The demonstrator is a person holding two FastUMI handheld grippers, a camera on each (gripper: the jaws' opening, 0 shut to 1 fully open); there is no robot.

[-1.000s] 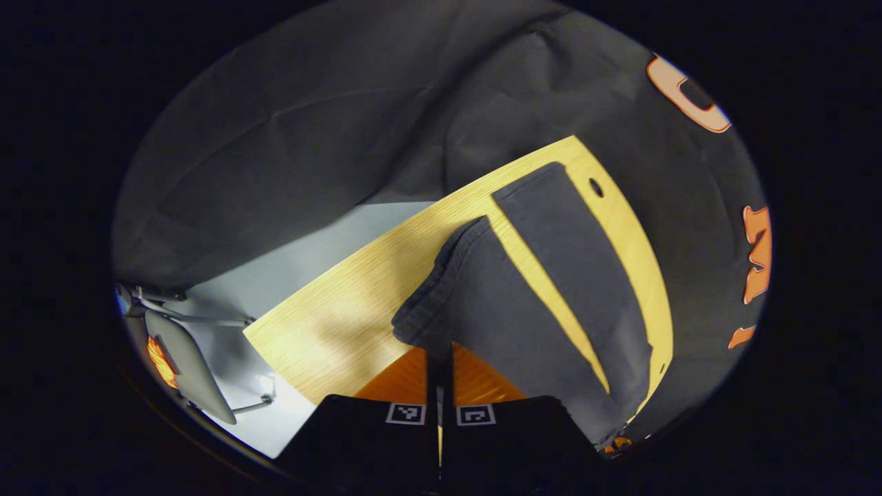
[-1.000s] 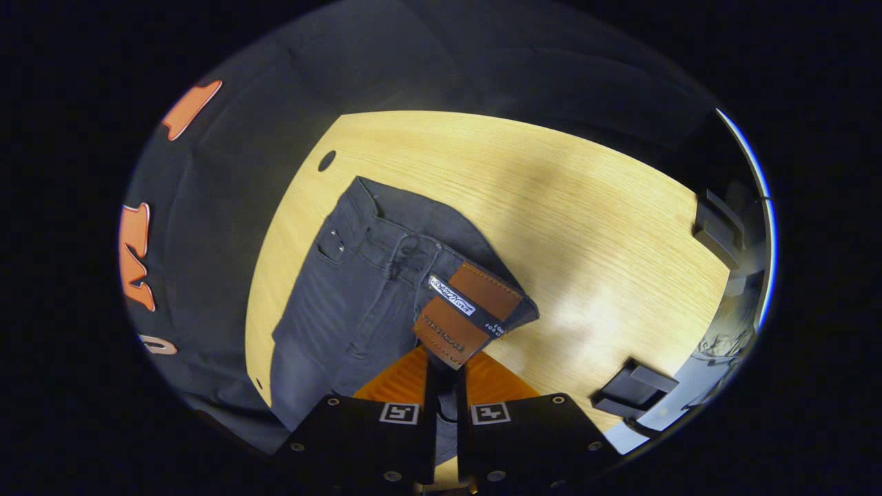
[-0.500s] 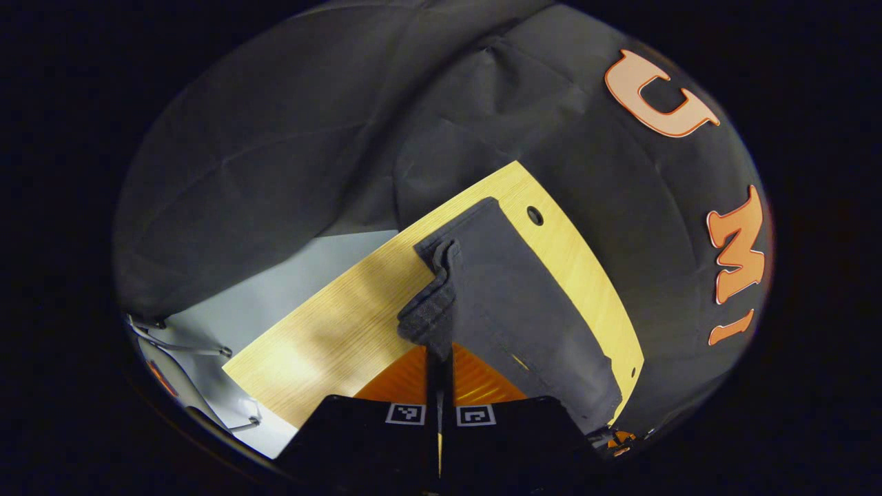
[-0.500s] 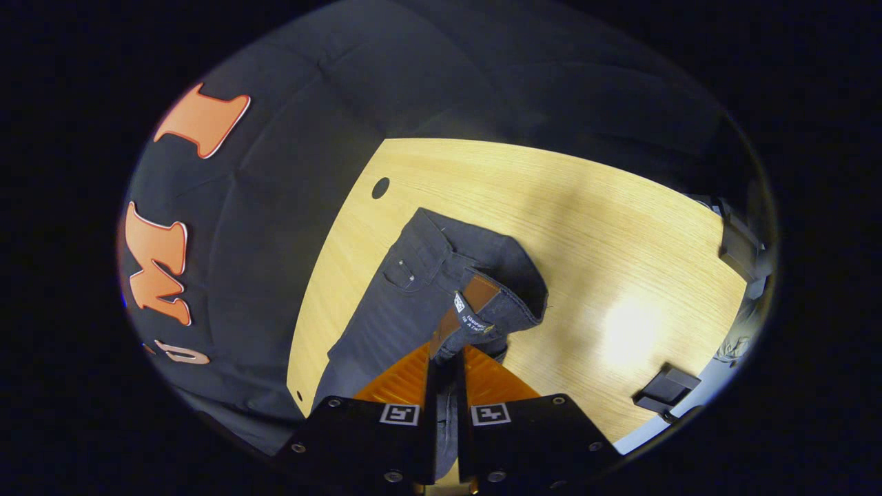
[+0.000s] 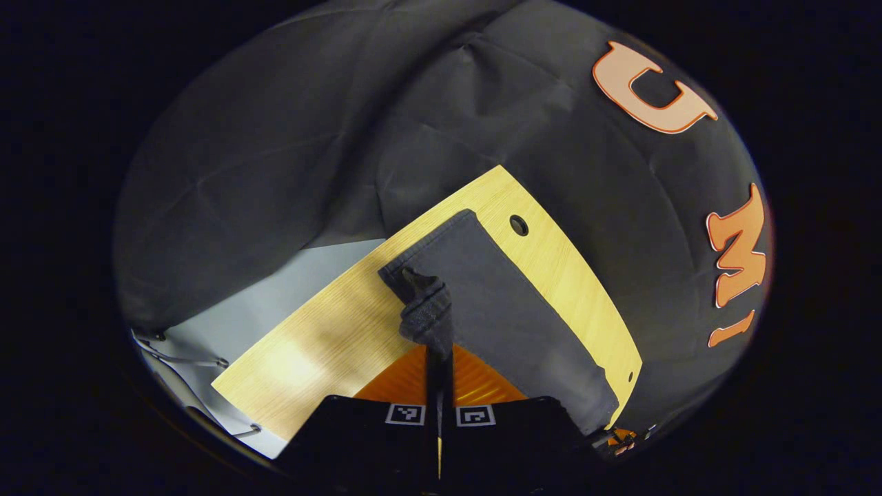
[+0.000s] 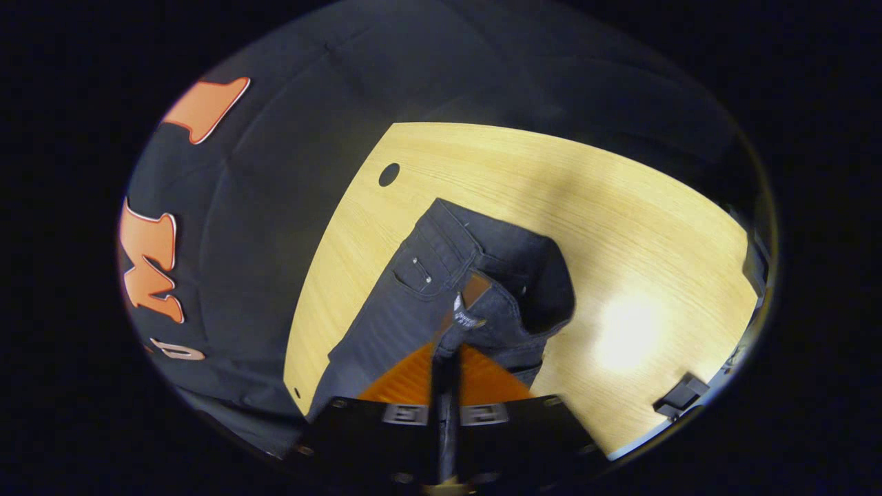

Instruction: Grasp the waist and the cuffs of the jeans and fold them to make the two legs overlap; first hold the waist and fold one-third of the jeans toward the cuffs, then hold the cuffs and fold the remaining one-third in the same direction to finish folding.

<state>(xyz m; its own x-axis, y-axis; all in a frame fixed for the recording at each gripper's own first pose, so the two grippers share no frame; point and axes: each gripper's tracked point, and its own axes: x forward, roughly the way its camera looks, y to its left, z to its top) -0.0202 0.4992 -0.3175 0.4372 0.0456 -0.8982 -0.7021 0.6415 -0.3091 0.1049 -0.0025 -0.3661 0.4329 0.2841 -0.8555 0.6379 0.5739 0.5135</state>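
Dark grey jeans (image 5: 510, 310) lie on a light wooden table (image 5: 324, 344). In the left gripper view my left gripper (image 5: 439, 353) is shut on the bunched cuff (image 5: 424, 313) of one leg, held over the other leg beneath it. In the right gripper view my right gripper (image 6: 448, 355) is shut on the waistband by the brown leather patch (image 6: 474, 289), lifted above the waist (image 6: 441, 255) that rests on the table. The orange fingers (image 6: 406, 379) press together on the cloth.
A round hole (image 6: 388, 174) is cut in the table near the far edge, close to the waist. Black booth cloth hangs behind the table. A black block (image 6: 679, 399) sits at the table's right edge. Grey floor (image 5: 275, 289) lies past the left end.
Both grippers have carried their held edges across, so the near leg now covers the far leg. The gap of table between the legs has closed, and the waist has folded onto itself.
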